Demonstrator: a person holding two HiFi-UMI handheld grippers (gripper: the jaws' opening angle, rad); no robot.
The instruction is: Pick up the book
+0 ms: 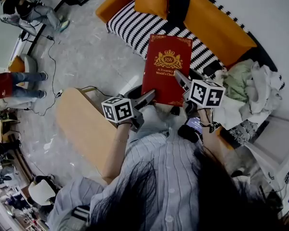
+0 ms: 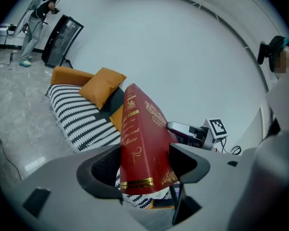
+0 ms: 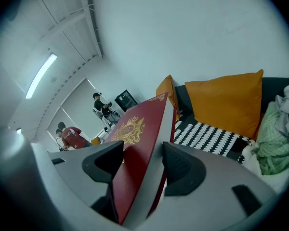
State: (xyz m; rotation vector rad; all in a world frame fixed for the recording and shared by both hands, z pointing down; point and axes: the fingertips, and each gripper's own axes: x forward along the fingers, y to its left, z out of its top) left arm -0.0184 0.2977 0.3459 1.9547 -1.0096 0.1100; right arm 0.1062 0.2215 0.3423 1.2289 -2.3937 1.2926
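While your left tool [image 1: 148, 98] pinches its lower corner at the spine, the book [image 1: 166, 57] hangs clear of the striped sofa [image 1: 130, 28], near its front edge. Your right tool [image 1: 180, 79] clamps the opposite lower corner, seemingly to share a thick volume's weight. The hard red cover looks smooth and rigid, with a gilt-stamped crest. Plump orange cushions [image 1: 216, 28] sit beyond.

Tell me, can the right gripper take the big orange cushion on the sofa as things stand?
Probably not. The right gripper is shut on the red book, which it holds up together with the left gripper. The big orange cushion is uncovered beyond, but the jaws are occupied.
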